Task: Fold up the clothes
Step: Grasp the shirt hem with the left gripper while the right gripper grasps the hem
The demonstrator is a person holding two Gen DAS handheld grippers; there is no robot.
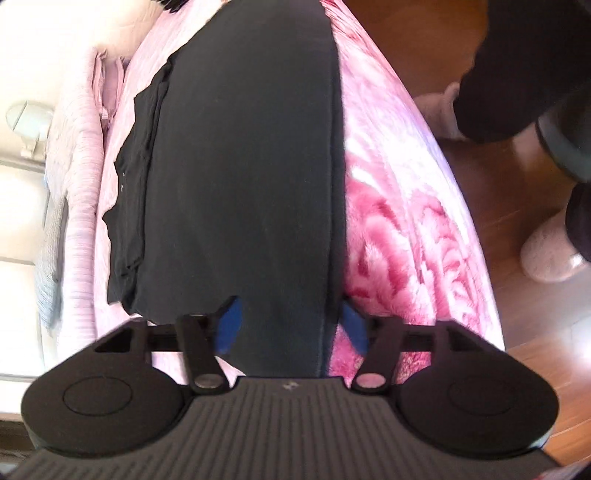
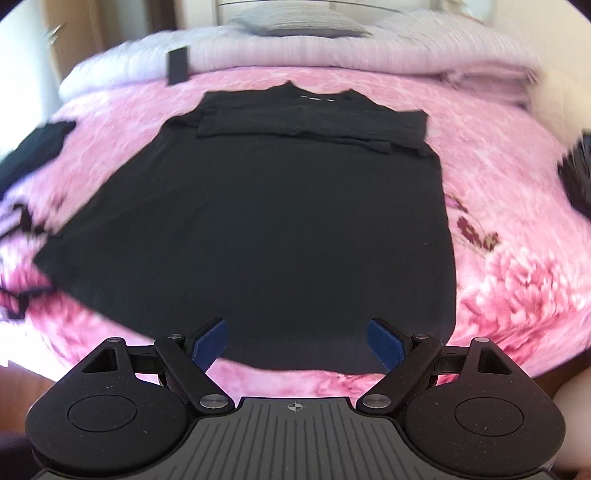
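Observation:
A black shirt [image 2: 258,221] lies spread flat on a pink flowered blanket [image 2: 498,295], collar at the far end and both sleeves [image 2: 314,125] folded across the chest. In the left wrist view the shirt [image 1: 240,166] runs away from me, and its near side edge is gathered between the blue pads of my left gripper [image 1: 291,325], which is shut on it. My right gripper [image 2: 297,347] hangs open just above the shirt's hem, near the bed's front edge, with nothing gripped.
More dark clothes lie at the blanket's left [image 2: 29,155] and right [image 2: 576,173] edges. A small dark item [image 2: 177,62] rests on the pale quilt by the pillow [image 2: 295,22]. A person's dark legs [image 1: 517,74] and slippers [image 1: 550,254] stand on the wood floor [image 1: 480,177].

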